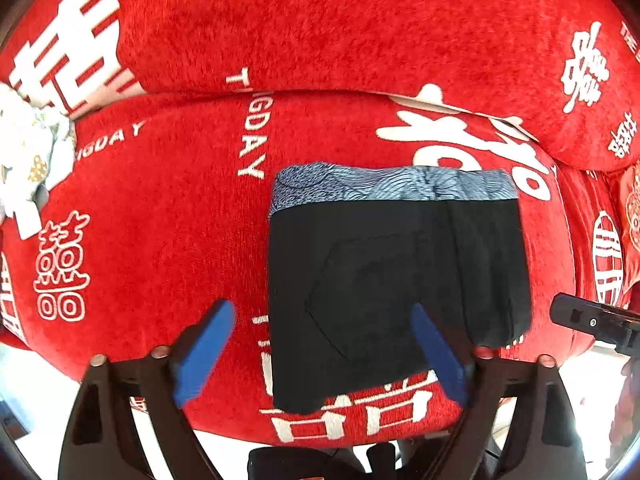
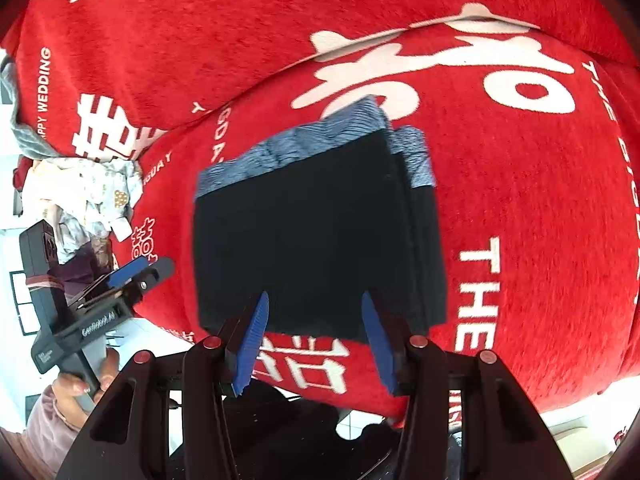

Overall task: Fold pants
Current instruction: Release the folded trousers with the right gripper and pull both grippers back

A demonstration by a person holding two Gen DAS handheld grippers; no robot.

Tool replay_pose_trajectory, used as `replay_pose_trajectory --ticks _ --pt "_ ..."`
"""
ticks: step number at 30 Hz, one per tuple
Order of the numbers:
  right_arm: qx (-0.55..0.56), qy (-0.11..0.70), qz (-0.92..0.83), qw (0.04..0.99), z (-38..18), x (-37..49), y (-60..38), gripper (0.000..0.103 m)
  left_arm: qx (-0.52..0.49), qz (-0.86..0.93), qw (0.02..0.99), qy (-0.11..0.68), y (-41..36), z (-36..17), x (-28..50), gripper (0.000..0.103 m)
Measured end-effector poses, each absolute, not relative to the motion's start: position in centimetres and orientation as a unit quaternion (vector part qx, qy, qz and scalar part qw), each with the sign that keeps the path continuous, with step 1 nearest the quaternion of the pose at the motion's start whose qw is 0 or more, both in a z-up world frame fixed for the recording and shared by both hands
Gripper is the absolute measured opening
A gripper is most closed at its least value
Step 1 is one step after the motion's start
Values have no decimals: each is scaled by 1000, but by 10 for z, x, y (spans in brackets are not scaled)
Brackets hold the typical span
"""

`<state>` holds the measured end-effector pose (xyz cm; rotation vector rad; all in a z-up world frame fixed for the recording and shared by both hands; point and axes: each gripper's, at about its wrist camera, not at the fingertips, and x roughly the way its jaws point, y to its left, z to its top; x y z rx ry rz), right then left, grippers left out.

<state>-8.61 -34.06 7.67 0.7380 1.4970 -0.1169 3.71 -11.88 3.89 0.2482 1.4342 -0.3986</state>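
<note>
Pants (image 1: 396, 276): black, folded into a compact rectangle with the grey patterned waistband (image 1: 396, 186) along the far edge. They lie flat on the red printed cover (image 1: 160, 200) of what looks like a sofa seat, near its front edge. Layers are stacked; the right wrist view shows a lower layer stepping out on the right side.

Left hand-held gripper (image 1: 322, 344): jaws wide, hanging above the near left part of the pants, one blue pad over bare cover, the other over black cloth. Nothing between them. Right hand-held gripper (image 2: 314, 338): jaws at a moderate gap, above the near edge, also empty.

Judgement: the fold looks essentially done; the step in hand is release and retreat. To do it well, lift both tools straight up so that no pad drags the top layer, then check that the edges line up. The offset right-hand layers could be squared with a light push.

View differences: the left wrist view shows a faint stitched pocket outline on the top layer and only the tip of the other tool at far right. The right wrist view shows the left tool whole, with the person's hand (image 2: 76, 390) and a pink sleeve on its handle, plus a pale crumpled garment (image 2: 90, 196) at the left.
</note>
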Motion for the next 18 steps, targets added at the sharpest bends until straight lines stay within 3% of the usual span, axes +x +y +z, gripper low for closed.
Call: replay_pose_trajectory --ticks 8,12,17,18 --pt "299 673 -77 673 110 -85 -318 67 136 -161 726 655 -119 62 27 92" --pt "261 676 -90 683 127 -83 -304 80 145 -160 728 650 -117 72 22 92" --pt "257 661 -122 694 143 -83 -302 84 154 -178 736 635 -121 82 17 92" --pt "253 657 -131 698 146 -84 -302 89 156 -183 737 632 -122 84 16 92"
